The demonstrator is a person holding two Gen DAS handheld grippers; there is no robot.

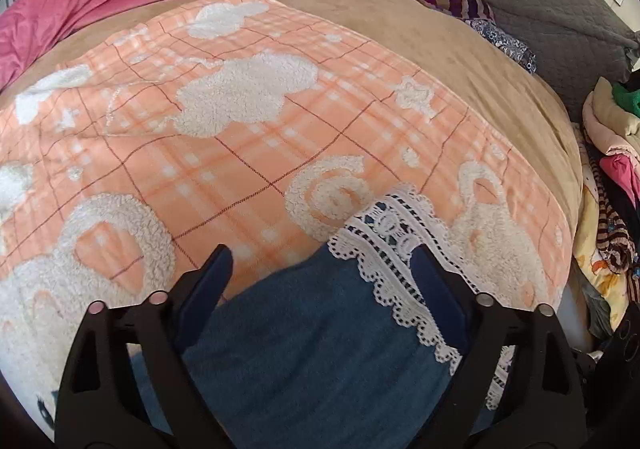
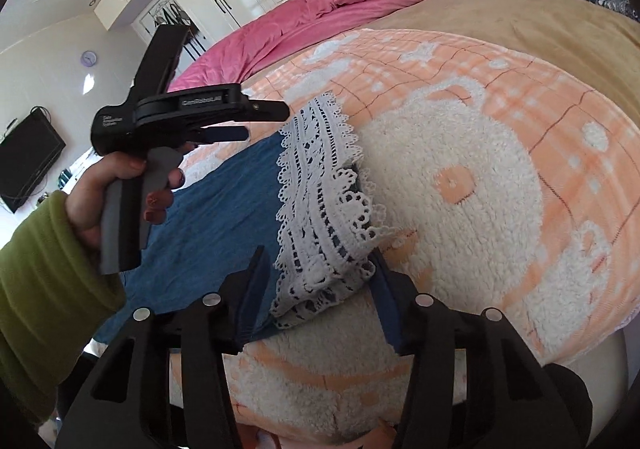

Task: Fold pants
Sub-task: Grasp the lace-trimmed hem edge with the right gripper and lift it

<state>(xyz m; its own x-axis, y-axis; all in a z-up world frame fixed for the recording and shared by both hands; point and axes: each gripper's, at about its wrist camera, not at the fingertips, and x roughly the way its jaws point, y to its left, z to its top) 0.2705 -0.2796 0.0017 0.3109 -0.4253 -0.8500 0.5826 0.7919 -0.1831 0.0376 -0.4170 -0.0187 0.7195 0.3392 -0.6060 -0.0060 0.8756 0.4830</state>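
One pair of blue pants (image 2: 224,189) with a white lace hem (image 2: 320,201) lies on the orange blanket (image 2: 540,129), and two grippers work at that hem. The right gripper (image 2: 320,281) has its jaws around the near lace corner, but whether the pads press it I cannot tell. The left gripper (image 1: 322,269), held in one hand (image 2: 120,189) with a green sleeve (image 2: 44,273), is spread wide above the pants, the lace under its right finger (image 1: 434,281), gripping nothing.

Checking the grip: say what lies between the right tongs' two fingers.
The pants' white lace hem, over the orange blanket, in the right wrist view.
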